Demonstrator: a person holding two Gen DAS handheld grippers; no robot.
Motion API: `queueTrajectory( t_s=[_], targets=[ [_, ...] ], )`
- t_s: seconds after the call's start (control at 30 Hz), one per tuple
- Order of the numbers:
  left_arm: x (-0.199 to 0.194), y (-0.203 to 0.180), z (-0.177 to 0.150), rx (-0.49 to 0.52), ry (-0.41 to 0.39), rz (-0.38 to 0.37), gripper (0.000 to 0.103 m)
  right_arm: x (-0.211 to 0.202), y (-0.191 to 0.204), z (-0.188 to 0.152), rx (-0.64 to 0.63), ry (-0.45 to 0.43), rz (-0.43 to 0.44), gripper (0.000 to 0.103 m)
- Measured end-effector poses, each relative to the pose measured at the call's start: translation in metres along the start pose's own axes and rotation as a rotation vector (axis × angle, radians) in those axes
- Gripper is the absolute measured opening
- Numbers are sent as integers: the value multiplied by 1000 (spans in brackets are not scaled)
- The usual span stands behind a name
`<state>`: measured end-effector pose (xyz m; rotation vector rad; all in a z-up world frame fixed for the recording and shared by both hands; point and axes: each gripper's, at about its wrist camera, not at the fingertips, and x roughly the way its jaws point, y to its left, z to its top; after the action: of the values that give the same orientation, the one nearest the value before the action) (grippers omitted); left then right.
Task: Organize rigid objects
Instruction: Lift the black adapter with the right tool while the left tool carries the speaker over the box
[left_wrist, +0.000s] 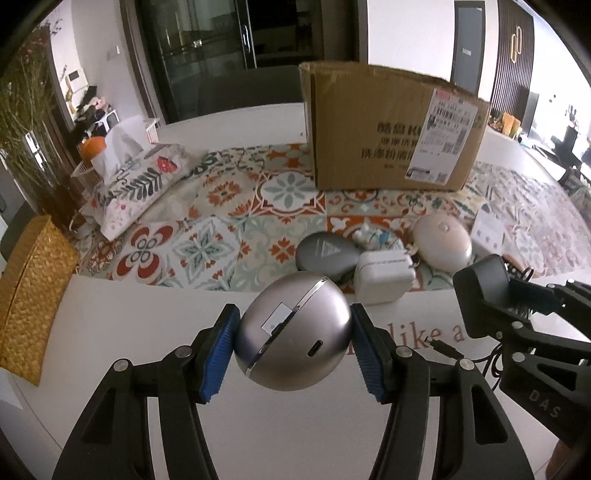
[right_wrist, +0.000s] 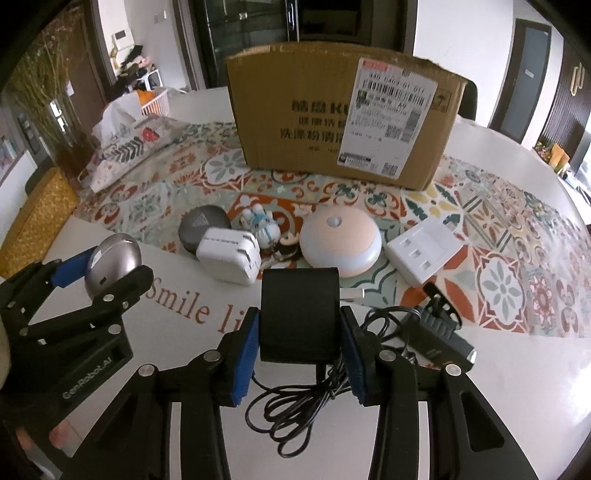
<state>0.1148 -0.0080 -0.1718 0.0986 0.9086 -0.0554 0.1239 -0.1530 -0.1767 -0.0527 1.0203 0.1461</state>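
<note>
At frame centre, the left gripper (left_wrist: 293, 341) is clamping a silver egg-shaped metal case (left_wrist: 293, 332) above the white bench (left_wrist: 110, 332). The right gripper (right_wrist: 299, 345) is squeezing a black power adapter (right_wrist: 299, 314), cord dangling.

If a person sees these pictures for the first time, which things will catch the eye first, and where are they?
First, the two held things: the left gripper clamps a silver egg-shaped case, and the right gripper clamps a black power adapter whose cable hangs down. Behind them, a cardboard box stands on the patterned tablecloth, with small devices in front of it.
</note>
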Motion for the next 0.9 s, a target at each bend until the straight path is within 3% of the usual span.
queueTrajectory(
  t_s=[0.9],
  targets=[
    [-90,-10,87,74,-246,-55,59,-106,-14,59,29,-306,-51,42]
  ],
)
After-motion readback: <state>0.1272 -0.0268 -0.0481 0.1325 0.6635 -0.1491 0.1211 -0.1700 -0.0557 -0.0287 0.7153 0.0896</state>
